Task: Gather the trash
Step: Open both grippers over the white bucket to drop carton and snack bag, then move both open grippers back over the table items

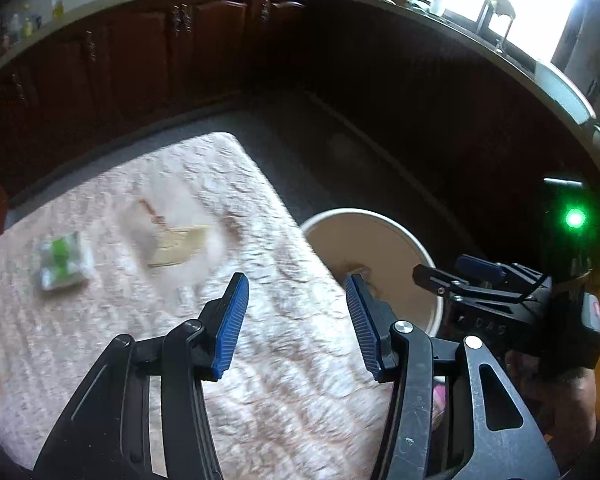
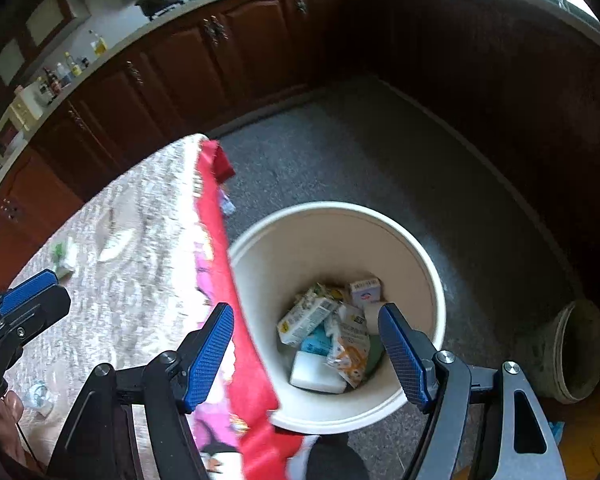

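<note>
A white bin [image 2: 428, 264] stands on the floor beside the table and holds several cartons and wrappers [image 2: 328, 332]. My right gripper [image 2: 306, 350] is open and empty above the bin's near rim. My left gripper [image 1: 298, 320] is open and empty above the table's right edge. On the pale patterned tablecloth [image 1: 140, 340] lie a green and white packet [image 1: 62, 260] and a tan paper piece [image 1: 178, 246]; both show small in the right wrist view, the packet [image 2: 62, 258] left of the paper [image 2: 118, 242]. The bin also shows in the left wrist view [image 1: 380, 248], with the right gripper [image 1: 460, 276] beyond it.
Dark wooden cabinets [image 1: 140, 60] under a counter curve around the grey floor [image 2: 360, 160]. A red cloth edge [image 2: 216, 232] hangs off the table next to the bin. A grey pot [image 2: 576, 352] lies on the floor at the right. A crumpled clear wrapper [image 2: 38, 394] lies near the table's front.
</note>
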Tool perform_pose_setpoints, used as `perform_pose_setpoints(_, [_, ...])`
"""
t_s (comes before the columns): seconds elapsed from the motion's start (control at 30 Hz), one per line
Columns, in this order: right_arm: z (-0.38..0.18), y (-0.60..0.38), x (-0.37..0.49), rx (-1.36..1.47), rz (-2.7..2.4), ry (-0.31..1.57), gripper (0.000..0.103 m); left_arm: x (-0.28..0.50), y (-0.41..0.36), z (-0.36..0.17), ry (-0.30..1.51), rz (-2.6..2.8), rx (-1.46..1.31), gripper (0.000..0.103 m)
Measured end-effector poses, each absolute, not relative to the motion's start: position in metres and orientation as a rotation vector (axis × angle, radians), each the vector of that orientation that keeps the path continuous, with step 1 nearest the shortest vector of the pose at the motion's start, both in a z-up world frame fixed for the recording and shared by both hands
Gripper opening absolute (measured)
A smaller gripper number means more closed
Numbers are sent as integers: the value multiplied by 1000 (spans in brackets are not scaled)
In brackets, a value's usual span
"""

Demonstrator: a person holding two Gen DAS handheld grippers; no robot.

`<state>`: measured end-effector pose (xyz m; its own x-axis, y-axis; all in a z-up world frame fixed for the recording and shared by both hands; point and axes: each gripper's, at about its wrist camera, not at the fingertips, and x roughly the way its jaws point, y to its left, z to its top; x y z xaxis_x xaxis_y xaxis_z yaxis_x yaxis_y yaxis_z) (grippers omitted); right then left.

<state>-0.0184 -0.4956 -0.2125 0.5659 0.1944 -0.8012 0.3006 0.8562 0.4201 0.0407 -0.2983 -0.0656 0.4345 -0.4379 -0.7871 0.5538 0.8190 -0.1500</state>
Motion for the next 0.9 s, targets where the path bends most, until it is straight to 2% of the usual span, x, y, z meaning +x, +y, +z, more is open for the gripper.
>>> perform_pose_setpoints(0.2, [-183, -465, -12, 523, -5, 930, 72, 42, -255, -54, 901, -534, 112, 59])
perform_pose_setpoints(0.9, [-129, -333, 9, 386, 243, 877, 74, 27, -100, -44, 909, -341, 44, 60])
